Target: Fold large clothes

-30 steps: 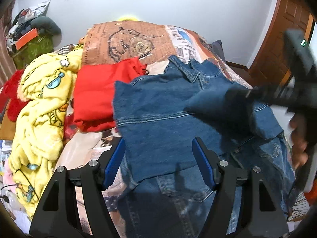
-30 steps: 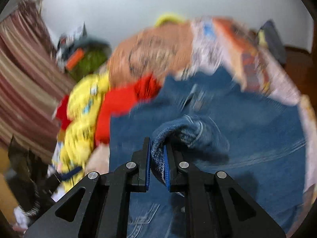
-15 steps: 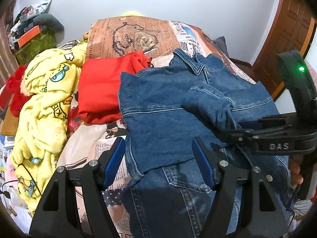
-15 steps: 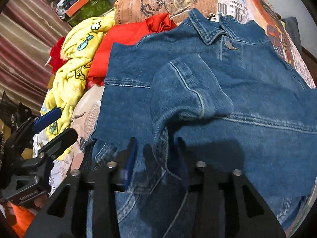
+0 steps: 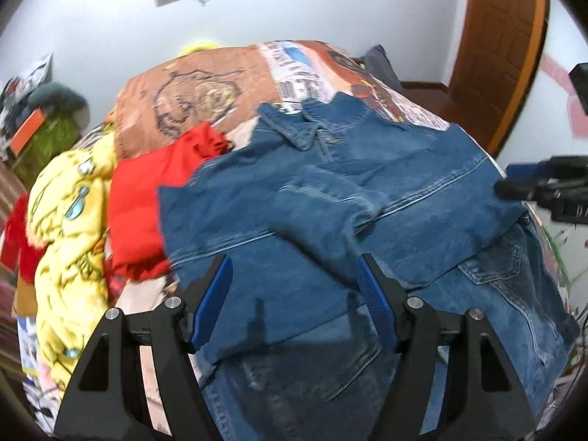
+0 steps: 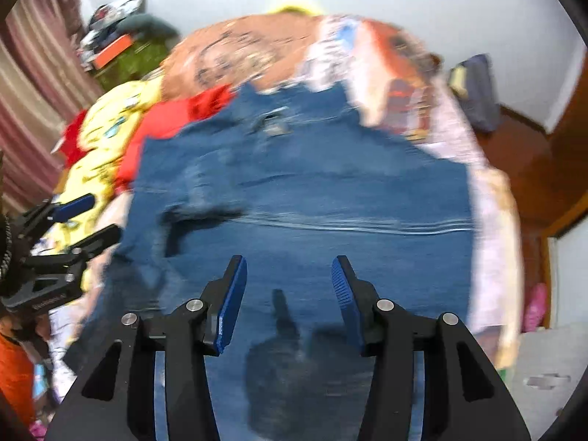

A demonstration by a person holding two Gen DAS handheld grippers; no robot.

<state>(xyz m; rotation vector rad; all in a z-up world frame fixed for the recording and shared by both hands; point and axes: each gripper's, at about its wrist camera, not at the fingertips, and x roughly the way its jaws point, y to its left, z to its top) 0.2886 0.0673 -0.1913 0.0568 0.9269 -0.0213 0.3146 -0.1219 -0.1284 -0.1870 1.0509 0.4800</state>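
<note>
- Denim jacket (image 5: 367,191) lies spread on the bed (image 5: 205,88), collar toward the far end, one sleeve folded in across the chest panel.
- Jacket covers most of the near half of the bed; its lower hem and a pocket run off toward the near right edge in the left wrist view.
- Left gripper (image 5: 294,294): fingers (image 5: 211,305) released, spread wide above the jacket's lower left part; nothing between the blue pads but the cloth lying below them.
- Right gripper (image 6: 288,294): fingers (image 6: 231,301) opening at this moment, no cloth caught between them; only flat denim lies underneath, carrying the gripper's shadow. This view is motion-blurred.
- Right gripper also shows at the right edge of the left wrist view, beside the jacket's shoulder.
- Red garment (image 5: 147,202) lies just left of the jacket, touching its edge.
- Yellow printed blanket (image 5: 62,220) is heaped further left, along the bed's side.
- Brown printed bedcover shows past the collar.
- Wooden door (image 5: 492,55) stands at the far right; striped curtain (image 6: 33,84) hangs at the left.
</note>
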